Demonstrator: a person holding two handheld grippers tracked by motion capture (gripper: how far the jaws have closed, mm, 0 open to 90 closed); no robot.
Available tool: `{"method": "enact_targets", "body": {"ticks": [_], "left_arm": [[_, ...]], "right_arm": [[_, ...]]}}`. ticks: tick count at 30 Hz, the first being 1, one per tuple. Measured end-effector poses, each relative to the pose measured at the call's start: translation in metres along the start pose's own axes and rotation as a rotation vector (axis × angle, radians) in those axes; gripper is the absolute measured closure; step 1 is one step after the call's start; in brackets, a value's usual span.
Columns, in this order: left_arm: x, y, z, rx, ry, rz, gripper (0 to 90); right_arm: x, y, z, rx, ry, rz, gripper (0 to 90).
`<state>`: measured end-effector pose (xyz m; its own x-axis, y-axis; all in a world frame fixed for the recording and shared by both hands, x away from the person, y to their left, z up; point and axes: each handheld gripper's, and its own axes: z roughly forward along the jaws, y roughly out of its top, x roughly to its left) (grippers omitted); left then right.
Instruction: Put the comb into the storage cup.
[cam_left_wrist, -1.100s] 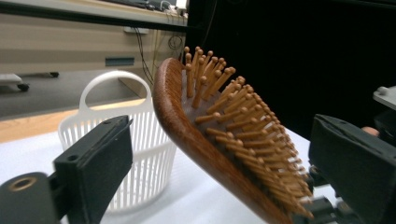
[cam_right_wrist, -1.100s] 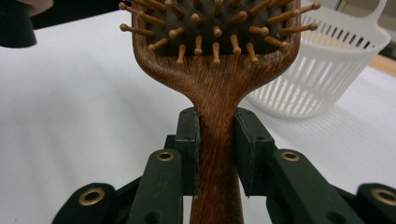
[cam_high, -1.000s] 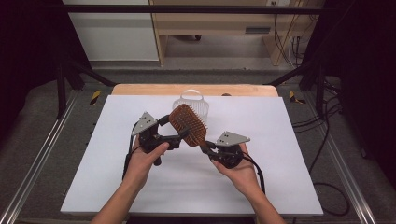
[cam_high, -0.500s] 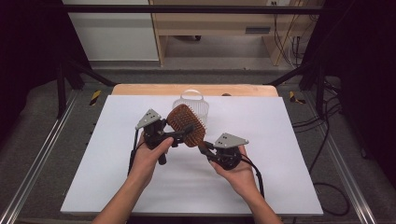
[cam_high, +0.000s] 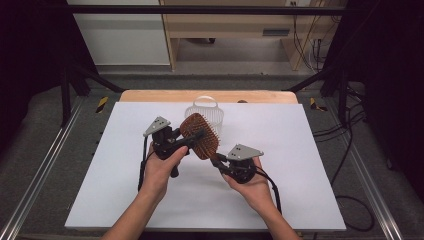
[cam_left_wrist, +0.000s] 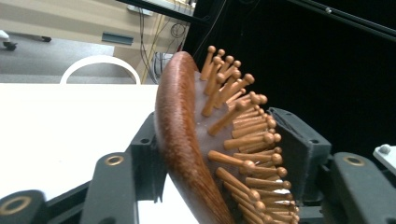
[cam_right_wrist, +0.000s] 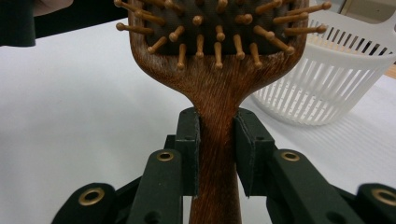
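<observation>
Right gripper (cam_right_wrist: 217, 154): jaws clenched on the neck of the wooden hairbrush (cam_right_wrist: 217, 70), pads flat on both sides of the handle. Left gripper (cam_left_wrist: 219, 154): jaws straddle the brush head; back pad touches wood, the other meets the bristle pins. Brush held above the white table (cam_high: 125, 200), in front of the white basket (cam_high: 204, 111). Judgement: light, rigid, smooth varnish, slippery. Pins give, poor purchase; the handle is the sound hold.

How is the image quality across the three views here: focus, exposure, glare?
High view: evenly lit but soft, the white table bright, surroundings dark. Left gripper view: the brown wooden paddle hairbrush is fairly sharp, the table behind it blown out, the right half black. Right gripper view: the brush handle is crisp, while the white slotted plastic basket is slightly soft.
</observation>
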<state>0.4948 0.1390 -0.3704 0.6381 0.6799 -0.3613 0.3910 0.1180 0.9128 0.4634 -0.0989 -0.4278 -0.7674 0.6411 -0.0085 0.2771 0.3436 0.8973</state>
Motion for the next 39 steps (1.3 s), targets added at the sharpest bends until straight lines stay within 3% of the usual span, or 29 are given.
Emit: {"method": "enact_targets", "body": {"ticks": [7,14,21,35,39], "left_arm": [[-0.005,0.004,-0.002,-0.005,0.005,-0.020,47.5],[-0.012,0.005,-0.002,-0.007,0.002,0.005,49.0],[-0.016,0.007,0.000,-0.016,-0.006,-0.004,49.8],[-0.025,0.013,0.004,-0.005,-0.010,0.028,51.2],[-0.026,0.014,0.003,-0.003,-0.009,0.039,51.5]], "right_arm": [[0.001,0.000,0.001,-0.007,0.005,0.011,72.8],[0.001,0.000,0.002,-0.012,0.024,0.022,72.6],[-0.001,-0.001,0.001,-0.017,0.035,0.040,72.4],[-0.002,-0.001,0.001,-0.027,0.046,0.060,71.9],[-0.003,0.000,0.000,-0.030,0.046,0.069,68.5]]}}
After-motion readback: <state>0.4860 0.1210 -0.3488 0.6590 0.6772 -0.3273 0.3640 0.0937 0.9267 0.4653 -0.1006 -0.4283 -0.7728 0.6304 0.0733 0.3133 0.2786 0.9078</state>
